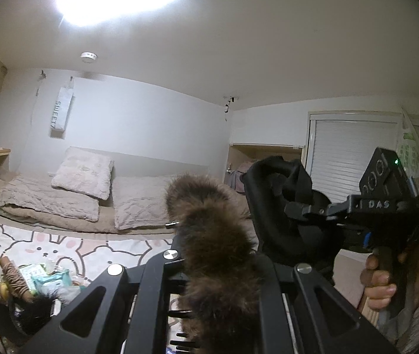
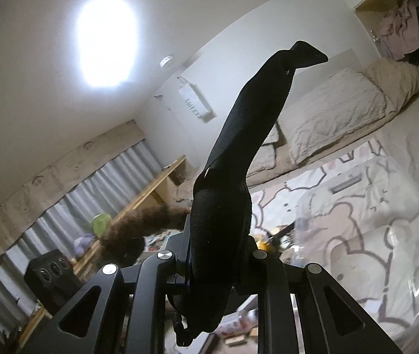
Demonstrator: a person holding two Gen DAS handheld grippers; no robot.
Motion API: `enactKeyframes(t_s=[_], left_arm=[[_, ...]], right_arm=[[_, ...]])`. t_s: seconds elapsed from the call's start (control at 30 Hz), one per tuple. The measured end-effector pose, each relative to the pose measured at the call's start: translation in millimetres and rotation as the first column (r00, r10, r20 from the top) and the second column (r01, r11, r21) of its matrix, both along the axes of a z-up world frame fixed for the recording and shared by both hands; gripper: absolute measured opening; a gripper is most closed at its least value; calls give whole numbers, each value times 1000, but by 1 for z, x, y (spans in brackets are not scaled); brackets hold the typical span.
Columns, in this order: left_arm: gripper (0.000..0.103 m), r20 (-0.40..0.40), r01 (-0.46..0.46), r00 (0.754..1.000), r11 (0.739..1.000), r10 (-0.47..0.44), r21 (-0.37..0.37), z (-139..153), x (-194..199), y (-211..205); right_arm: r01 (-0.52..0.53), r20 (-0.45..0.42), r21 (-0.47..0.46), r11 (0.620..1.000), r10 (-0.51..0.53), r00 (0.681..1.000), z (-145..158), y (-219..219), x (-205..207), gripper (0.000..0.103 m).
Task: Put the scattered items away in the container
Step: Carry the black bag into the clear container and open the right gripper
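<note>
The left gripper (image 1: pixel 209 253) is clamped on a brown fur piece (image 1: pixel 209 230): fluffy, tail-shaped, limp. The right gripper (image 2: pixel 218 250) is clamped on a black fabric item (image 2: pixel 238 153): smooth, knit, floppy, rising ahead of its jaws.

Risk: both items are soft and may slip or snag on the neighbouring gripper, just beside.

A clear plastic container (image 2: pixel 386 206) lies right of the right gripper; remaining clutter (image 1: pixel 41 277) lies below-left of the left gripper.

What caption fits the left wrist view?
Left hand-held gripper shut on brown furry item; right hand-held gripper holds black cloth.
</note>
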State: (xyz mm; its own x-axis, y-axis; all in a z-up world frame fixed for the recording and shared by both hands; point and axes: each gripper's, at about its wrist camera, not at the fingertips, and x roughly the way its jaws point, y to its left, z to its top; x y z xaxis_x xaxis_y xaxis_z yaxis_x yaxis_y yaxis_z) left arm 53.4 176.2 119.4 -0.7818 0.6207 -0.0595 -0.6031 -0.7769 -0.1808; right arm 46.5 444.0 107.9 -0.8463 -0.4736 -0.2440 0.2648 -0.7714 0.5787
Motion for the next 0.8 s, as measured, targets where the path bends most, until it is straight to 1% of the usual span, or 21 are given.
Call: enactKeyframes(t_s=[0.17, 0.43, 0.6, 0.7, 0.8], left_arm=[[11, 6, 22, 1000, 1000, -22, -15, -1, -14, 29], [11, 69, 60, 996, 997, -57, -43, -15, -38, 72], [11, 108, 93, 990, 995, -88, -39, -20, -44, 95], [11, 119, 103, 988, 993, -96, -54, -22, -48, 110], [11, 129, 108, 987, 991, -98, -76, -27, -50, 123]], right_arm=[[20, 49, 36, 999, -22, 999, -12, 24, -21, 20], [11, 164, 91, 996, -25, 986, -56, 51, -45, 20], [-26, 258, 120, 992, -6, 966, -82, 57, -54, 20], [-41, 305, 123, 992, 1, 952, -98, 63, -54, 20], [-52, 377, 106, 993, 8, 926, -114, 72, -56, 20]])
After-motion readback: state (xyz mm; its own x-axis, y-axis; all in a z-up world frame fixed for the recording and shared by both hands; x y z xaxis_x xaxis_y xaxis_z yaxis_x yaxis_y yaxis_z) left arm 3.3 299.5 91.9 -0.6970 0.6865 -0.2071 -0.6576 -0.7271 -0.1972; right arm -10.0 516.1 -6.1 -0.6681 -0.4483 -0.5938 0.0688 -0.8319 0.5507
